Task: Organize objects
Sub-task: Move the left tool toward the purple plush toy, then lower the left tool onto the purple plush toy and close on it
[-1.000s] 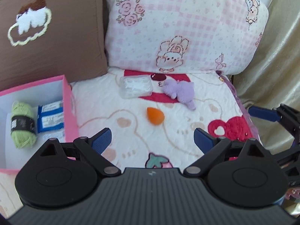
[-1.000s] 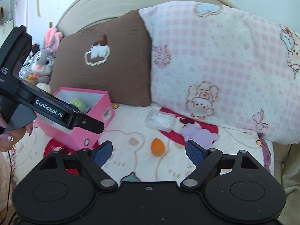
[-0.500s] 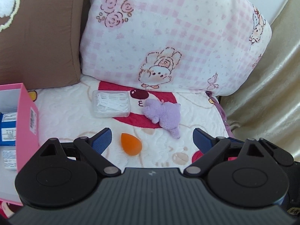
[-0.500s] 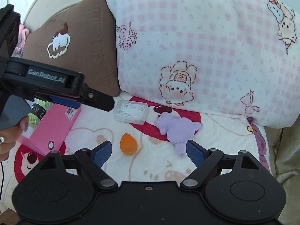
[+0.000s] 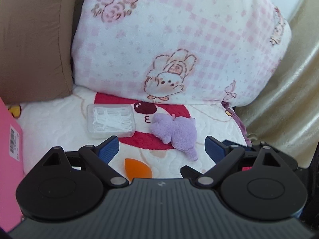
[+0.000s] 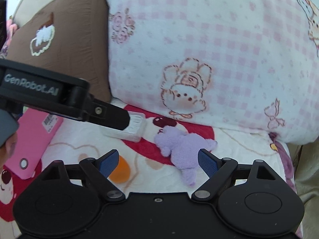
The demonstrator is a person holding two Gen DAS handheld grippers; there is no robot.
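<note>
Left claw (image 5: pixel 161 149) spread above orange sponge (image 5: pixel 136 168), right claw (image 6: pixel 158 162) spread over purple plush (image 6: pixel 184 149)

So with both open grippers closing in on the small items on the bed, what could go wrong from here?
1. The left gripper and right gripper converge on one tight cluster; their fingers may collide.
2. The orange sponge sits partly hidden under the left gripper's body, so a grasp could miss or nudge it.
3. The purple plush is soft and lies near the clear plastic case; a loose pinch may slip or shove the case.
</note>
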